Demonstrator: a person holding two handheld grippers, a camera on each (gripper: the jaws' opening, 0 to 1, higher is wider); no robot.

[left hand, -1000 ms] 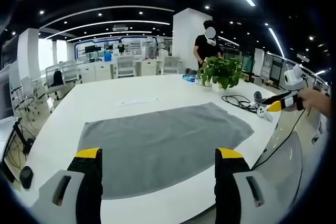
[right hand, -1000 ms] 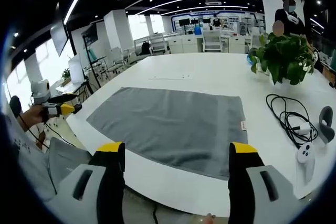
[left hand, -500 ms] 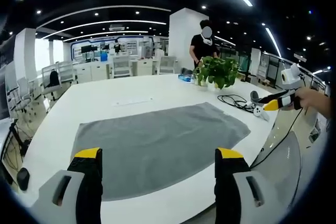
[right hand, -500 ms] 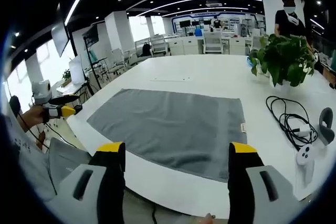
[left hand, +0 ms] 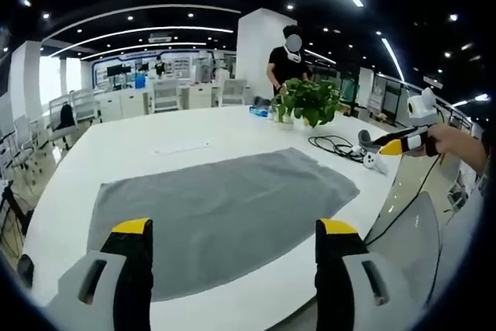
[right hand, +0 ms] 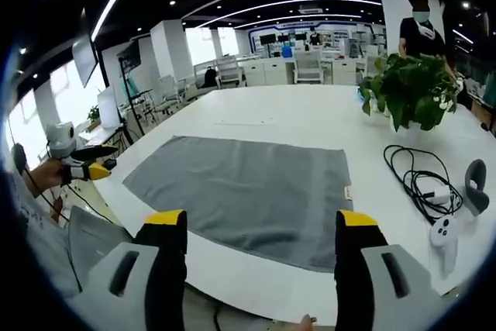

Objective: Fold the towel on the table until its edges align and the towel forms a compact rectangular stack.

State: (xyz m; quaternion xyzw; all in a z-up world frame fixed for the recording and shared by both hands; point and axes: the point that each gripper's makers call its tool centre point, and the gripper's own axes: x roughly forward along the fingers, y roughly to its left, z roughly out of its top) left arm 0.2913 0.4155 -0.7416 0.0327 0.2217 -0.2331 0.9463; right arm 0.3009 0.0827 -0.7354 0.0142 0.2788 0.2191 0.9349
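So the grey towel [left hand: 221, 218] is lying flat and fully spread on the white desk [left hand: 116, 149], near the desk's front edge, not folded at all yet. In the left gripper view the left gripper [left hand: 232, 230] hangs just off that front edge with its yellow-tipped jaws wide apart, nothing between them, and the towel sits right past the tips. Over on the right of that view the right gripper [left hand: 393, 146] shows up in a person's hand [left hand: 453, 141], off the desk's right side; can't tell from there how its jaws stand. In the right gripper view it's clear enough: the right gripper's jaws are spread wide and holding nothing, with the towel [right hand: 248, 191] beyond them. Further right on the desk there's a potted plant [right hand: 411, 91] toward the far edge, a loose black cable [right hand: 415, 180] nearer, and a white controller [right hand: 440, 230] by the right edge. A person in black [right hand: 422, 25] stands behind the plant.
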